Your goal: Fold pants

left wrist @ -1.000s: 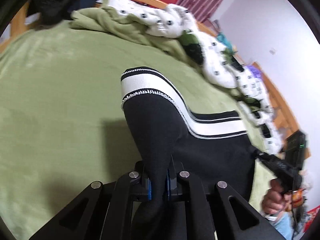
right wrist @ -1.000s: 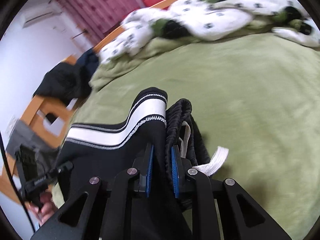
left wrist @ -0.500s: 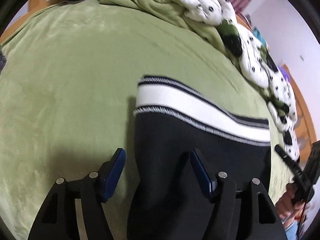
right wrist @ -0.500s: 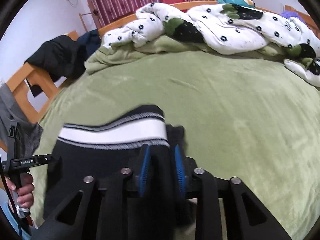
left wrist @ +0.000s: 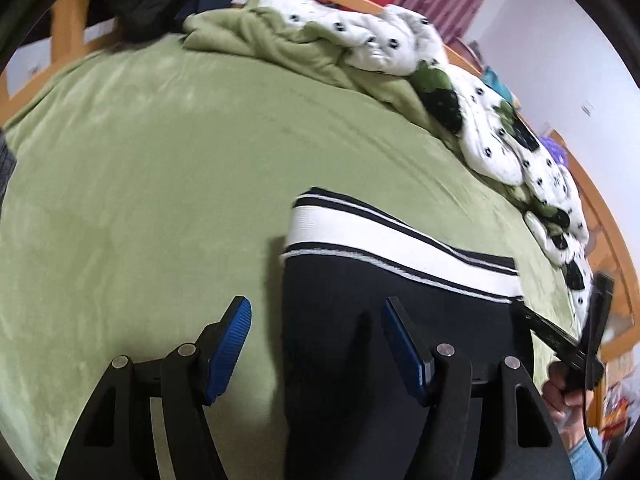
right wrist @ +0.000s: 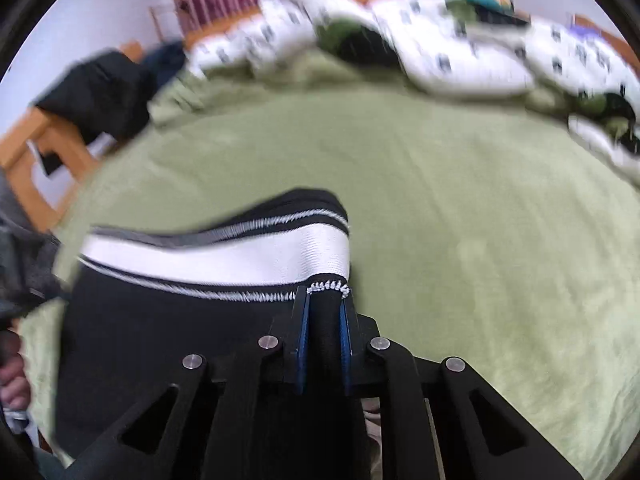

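The pants (left wrist: 380, 320) are black with a white stripe band and lie folded on the green bed cover (left wrist: 140, 200). My left gripper (left wrist: 316, 312) is open, its blue pads (left wrist: 228, 340) spread over the pants' left edge, holding nothing. My right gripper (right wrist: 323, 300) is shut on the pants (right wrist: 180, 320), pinching the black fabric at the right end just below the white stripe (right wrist: 240, 252). The right gripper also shows in the left wrist view (left wrist: 560, 340), at the pants' far right end.
A crumpled white spotted quilt (left wrist: 460, 92) and a green blanket (left wrist: 280, 40) lie along the far side of the bed. Dark clothes (right wrist: 100, 96) hang over the wooden bed frame (right wrist: 36, 148) at the left. The view from the right wrist is motion-blurred.
My left gripper let go of the pants a second ago and has stayed open. My right gripper keeps its hold and has moved, laying the pants flatter on the bed.
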The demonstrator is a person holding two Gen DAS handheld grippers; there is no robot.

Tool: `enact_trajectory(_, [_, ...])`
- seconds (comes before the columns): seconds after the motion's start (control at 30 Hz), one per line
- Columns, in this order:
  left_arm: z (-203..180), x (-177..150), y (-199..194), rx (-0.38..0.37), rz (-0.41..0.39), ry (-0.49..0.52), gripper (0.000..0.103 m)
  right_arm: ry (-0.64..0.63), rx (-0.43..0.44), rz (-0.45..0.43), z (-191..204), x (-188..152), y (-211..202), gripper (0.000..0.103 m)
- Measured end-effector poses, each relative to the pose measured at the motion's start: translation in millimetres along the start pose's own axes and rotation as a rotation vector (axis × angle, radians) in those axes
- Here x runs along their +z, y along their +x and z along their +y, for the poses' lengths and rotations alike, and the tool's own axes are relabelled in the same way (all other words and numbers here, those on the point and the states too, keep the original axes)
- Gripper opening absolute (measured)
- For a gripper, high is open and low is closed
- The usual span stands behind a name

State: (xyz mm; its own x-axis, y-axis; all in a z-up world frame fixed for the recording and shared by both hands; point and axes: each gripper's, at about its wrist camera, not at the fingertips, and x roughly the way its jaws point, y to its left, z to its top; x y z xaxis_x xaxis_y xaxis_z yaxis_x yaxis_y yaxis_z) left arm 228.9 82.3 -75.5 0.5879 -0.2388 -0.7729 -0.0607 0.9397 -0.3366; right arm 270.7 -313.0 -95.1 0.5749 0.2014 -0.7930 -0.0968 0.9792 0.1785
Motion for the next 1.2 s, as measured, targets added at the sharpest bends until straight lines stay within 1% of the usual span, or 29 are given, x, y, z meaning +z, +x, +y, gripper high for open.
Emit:
enact_trajectory(0.07, [-10.5,-1.6,-0.2,0.021,-0.022,0.048,0.065,0.006,0.024,-0.010,0.1,7.0,-12.5,0.020])
enact_trajectory(0.1, [-15.8,-2.4,-0.7,0.034,-0.040,0.077,0.065,0.008,0.037,-0.024,1.1,11.5,-21.3,0.020])
enact_trajectory(0.13, [-22.5,-1.3,-0.7,0.042,-0.060,0.104,0.065,0.011,0.034,-0.055,3.3,14.1,-30.4,0.020])
enact_trajectory(0.17, [-30.6,0.4,-1.6,0.043,-0.089,0.140,0.065,0.011,0.025,-0.112,8.0,16.6,-42.6,0.021])
enact_trajectory(0.23, [-41.8,4.9,-3.7,0.022,-0.127,0.168,0.065,0.001,0.049,-0.154,18.2,21.4,-49.8,0.022])
enact_trajectory(0.27, [-47.5,9.8,-1.0,-0.003,-0.142,0.171,0.065,-0.003,0.061,-0.153,23.9,23.8,-48.4,0.022])
enact_trajectory(0.3, [-50.5,12.5,3.5,-0.016,-0.139,0.168,0.065,-0.006,0.070,-0.148,29.0,25.7,-43.8,0.022])
enact_trajectory(0.33, [-52.5,15.2,12.0,-0.023,-0.122,0.166,0.065,-0.017,0.070,-0.134,34.7,27.1,-33.1,0.022])
enact_trajectory(0.37, [-54.3,17.7,24.6,-0.012,-0.088,0.166,0.065,-0.032,0.053,-0.113,39.0,28.2,-21.3,0.022])
enact_trajectory(0.4, [-54.5,18.1,39.7,0.020,-0.050,0.168,0.065,-0.059,0.009,-0.069,42.5,25.8,-0.8,0.021])
enact_trajectory(0.43, [-53.6,17.7,53.1,0.051,-0.023,0.171,0.064,-0.069,-0.023,-0.056,42.5,22.8,10.8,0.019])
enact_trajectory(0.47, [-52.1,16.5,65.3,0.070,-0.001,0.173,0.063,-0.071,-0.034,-0.070,38.9,16.6,15.2,0.018])
enact_trajectory(0.5, [-50.8,14.8,75.3,0.085,0.017,0.175,0.063,-0.064,-0.029,-0.100,35.6,12.3,15.1,0.018])
enact_trajectory(0.53, [-49.3,12.9,79.5,0.090,0.021,0.176,0.063,-0.062,-0.022,-0.105,33.8,12.2,15.5,0.018])
enact_trajectory(0.77, [-46.9,5.3,74.9,0.087,-0.008,0.183,0.064,-0.078,-0.058,-0.127,35.5,11.2,22.8,0.018])
enact_trajectory(0.87, [-52.8,0.1,76.0,0.113,0.028,0.208,0.065,-0.102,-0.091,-0.129,40.5,10.9,23.1,0.018])
enact_trajectory(1.0, [-52.7,-19.1,62.5,0.095,0.066,0.268,0.065,-0.108,-0.122,-0.122,44.0,5.7,15.8,0.018])
enact_trajectory(1.07, [-47.0,-33.2,51.0,0.066,0.091,0.294,0.064,-0.106,-0.116,-0.094,44.0,1.4,5.2,0.018])
enact_trajectory(1.1, [-44.2,-41.3,44.7,0.050,0.105,0.303,0.064,-0.096,-0.095,-0.063,42.1,-1.0,-2.1,0.022])
enact_trajectory(1.13, [-42.1,-50.6,38.0,0.038,0.117,0.317,0.064,-0.072,-0.057,-0.010,38.0,-6.6,-9.4,0.022])
enact_trajectory(1.17, [-41.1,-57.0,32.5,0.033,0.118,0.328,0.065,-0.061,-0.033,0.012,33.8,-16.9,-17.9,0.022])
enact_trajectory(1.2, [-40.2,-64.7,25.4,0.030,0.118,0.342,0.065,-0.074,-0.035,-0.004,31.3,-28.0,-27.6,0.022])
